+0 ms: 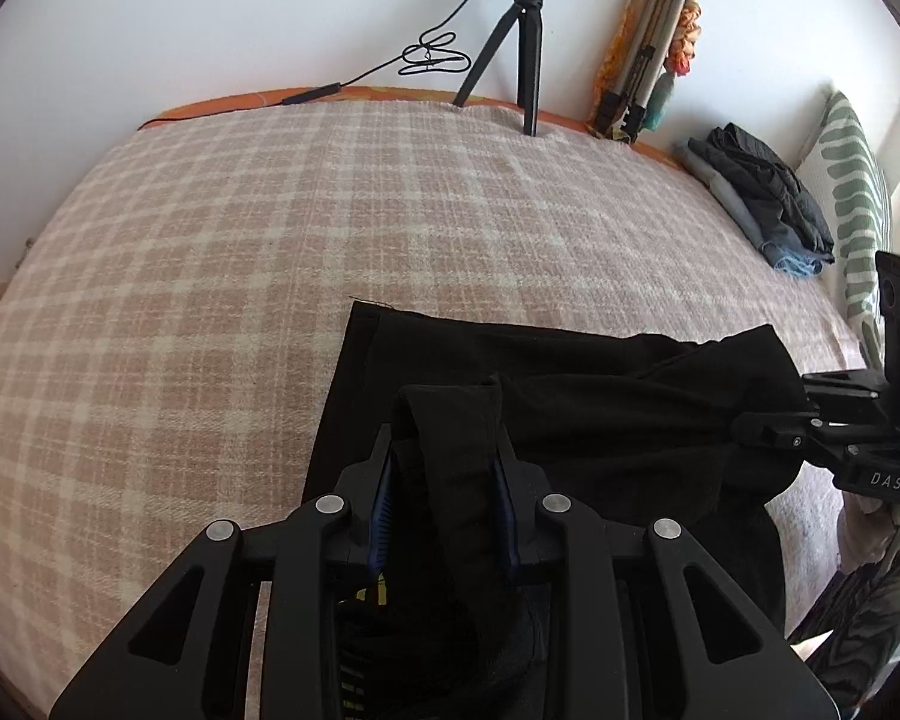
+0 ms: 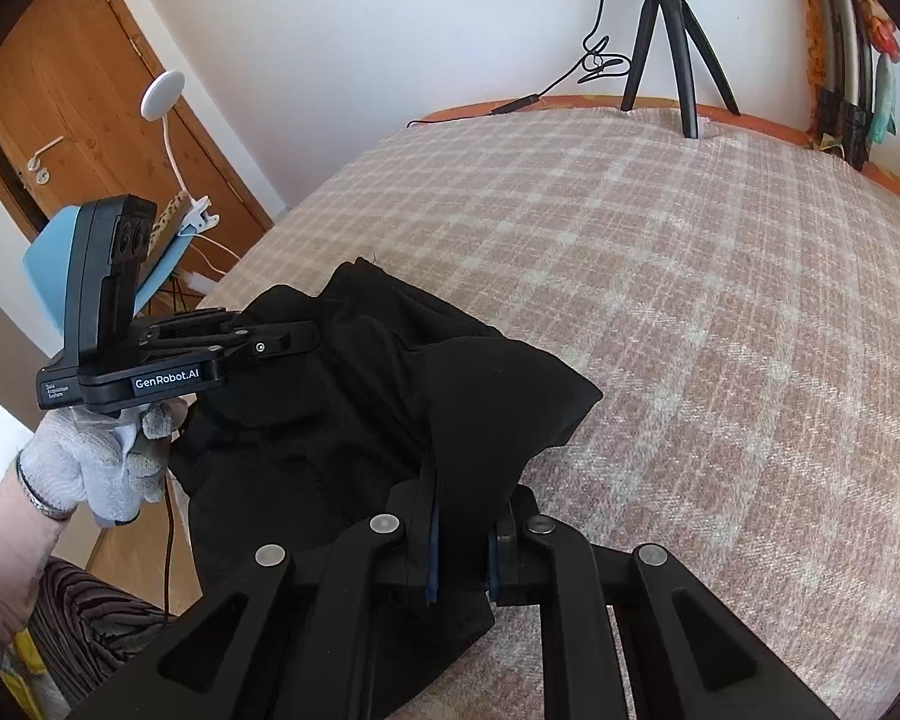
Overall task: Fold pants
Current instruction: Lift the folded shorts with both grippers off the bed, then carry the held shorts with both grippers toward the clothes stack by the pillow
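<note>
Black pants [image 1: 570, 396] low in the frame on the checked bed [image 1: 210, 252], bunched cloth pinched in both left gripper [image 1: 447, 450] and right gripper [image 2: 465, 516] — risk of thick folds slipping out or dragging the lower layer askew.

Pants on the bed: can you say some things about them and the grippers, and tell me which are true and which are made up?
1. The pants are black. True.
2. The left gripper is empty. False: it pinches a fold of the pants.
3. The right gripper holds the pants too. True.
4. The blanket is plain blue. False: it is pink and cream checked.
5. A tripod stands at the far edge of the bed. True.
</note>
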Demonstrator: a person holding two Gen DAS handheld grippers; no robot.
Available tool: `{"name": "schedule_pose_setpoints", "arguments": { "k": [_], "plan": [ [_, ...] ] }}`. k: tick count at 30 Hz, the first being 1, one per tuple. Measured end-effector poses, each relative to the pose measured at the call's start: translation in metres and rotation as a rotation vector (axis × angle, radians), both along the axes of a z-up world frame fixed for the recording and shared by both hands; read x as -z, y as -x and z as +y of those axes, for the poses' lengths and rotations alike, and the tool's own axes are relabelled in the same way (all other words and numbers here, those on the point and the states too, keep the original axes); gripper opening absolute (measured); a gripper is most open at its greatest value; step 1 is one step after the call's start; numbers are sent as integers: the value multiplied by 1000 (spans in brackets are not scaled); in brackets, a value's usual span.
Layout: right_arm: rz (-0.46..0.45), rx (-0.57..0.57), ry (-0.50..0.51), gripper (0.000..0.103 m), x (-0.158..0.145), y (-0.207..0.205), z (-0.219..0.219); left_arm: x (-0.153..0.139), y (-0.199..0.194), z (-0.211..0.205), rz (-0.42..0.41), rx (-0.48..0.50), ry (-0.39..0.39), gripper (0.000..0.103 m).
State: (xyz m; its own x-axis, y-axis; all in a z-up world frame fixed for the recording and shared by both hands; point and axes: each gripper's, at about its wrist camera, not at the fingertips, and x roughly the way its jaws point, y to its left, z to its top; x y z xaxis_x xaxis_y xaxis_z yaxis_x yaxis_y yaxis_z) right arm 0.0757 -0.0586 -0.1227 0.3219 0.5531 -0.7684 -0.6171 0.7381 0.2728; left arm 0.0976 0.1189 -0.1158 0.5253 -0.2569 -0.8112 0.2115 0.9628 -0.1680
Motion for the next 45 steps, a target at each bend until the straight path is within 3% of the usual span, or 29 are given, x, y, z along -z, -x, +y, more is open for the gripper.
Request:
{"name": "schedule_pose_setpoints", "arguments": {
  "k": [4,8,11,13,15,18,24,27,29,30,31,39,45],
  "plan": [
    [-15,-5,12,9,2,-3,3,-7,-1,-6,-48,16,-65,26],
    [-19,28,-4,9,-1,-17,1,-6,-25,-10,-57,25,-96,26],
    [22,51,-29,9,2,-26,-3,2,-37,-12,-40,3,-131,35],
    [26,50,-31,9,2,-25,-4,3,-37,-12,-40,-14,-158,51],
    [22,46,-28,9,2,-24,-5,2,-39,-9,-38,-37,-166,60],
    [28,42,-31,9,3,-22,-6,7,-45,-3,4,-56,-146,72],
    [31,45,-28,10,4,-22,-6,15,-61,7,61,-43,-16,74],
    [32,41,-26,10,5,-20,-7,16,-61,4,32,-30,-10,72],
    [37,43,-28,10,7,-21,-8,15,-59,-1,8,-4,-14,58],
    [44,47,-32,11,9,-22,-9,14,-59,-4,3,13,-8,41],
    [52,54,-35,11,10,-24,-9,13,-58,-7,-1,19,-9,34],
    [15,85,-46,10,-1,-21,-14,-5,-35,-18,-89,2,-82,20],
    [-54,85,-53,10,-25,0,-22,-36,2,-22,-191,-11,-66,17]
  ]
}}
